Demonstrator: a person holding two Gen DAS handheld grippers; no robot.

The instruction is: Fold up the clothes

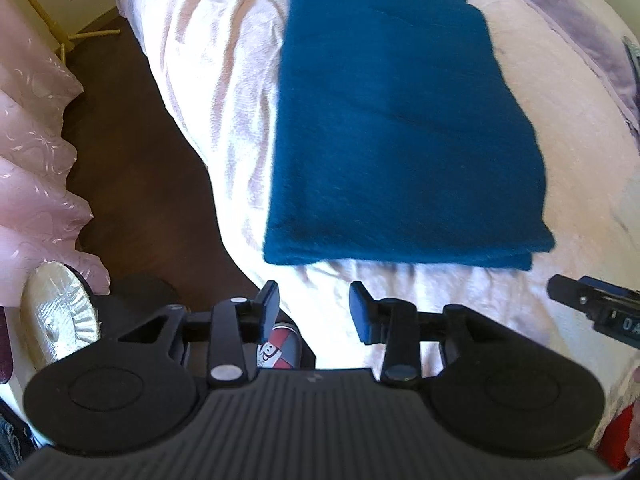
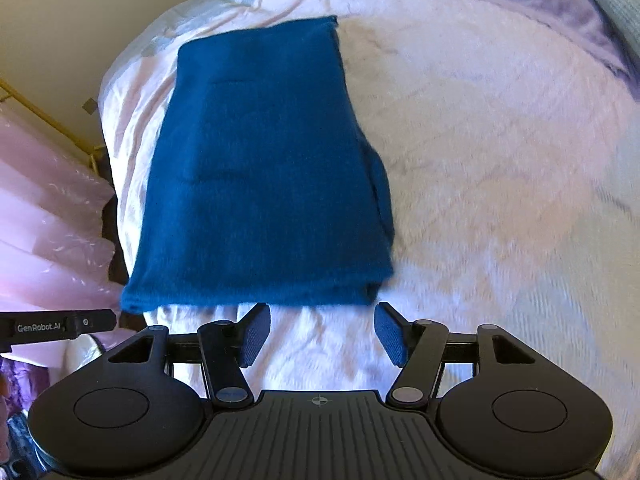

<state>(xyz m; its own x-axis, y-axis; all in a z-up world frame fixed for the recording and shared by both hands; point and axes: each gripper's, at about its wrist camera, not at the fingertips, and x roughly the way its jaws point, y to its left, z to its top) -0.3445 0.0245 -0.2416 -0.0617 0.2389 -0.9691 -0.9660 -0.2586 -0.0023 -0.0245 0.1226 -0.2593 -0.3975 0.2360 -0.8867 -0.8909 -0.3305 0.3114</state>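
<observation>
A teal blue garment lies folded into a long rectangle on the pale pink bedcover; its near edge shows stacked layers. In the left wrist view my left gripper hangs open just short of that near edge, nothing between its fingers. The right wrist view shows the same garment with my right gripper open wider, also clear of the cloth, near its front right corner. Each gripper's tip shows at the edge of the other's view.
The bed's left edge drops to a dark wood floor. A pink curtain hangs at the left. A lilac blanket lies bunched at the far right of the bed. A pale round object sits by the curtain.
</observation>
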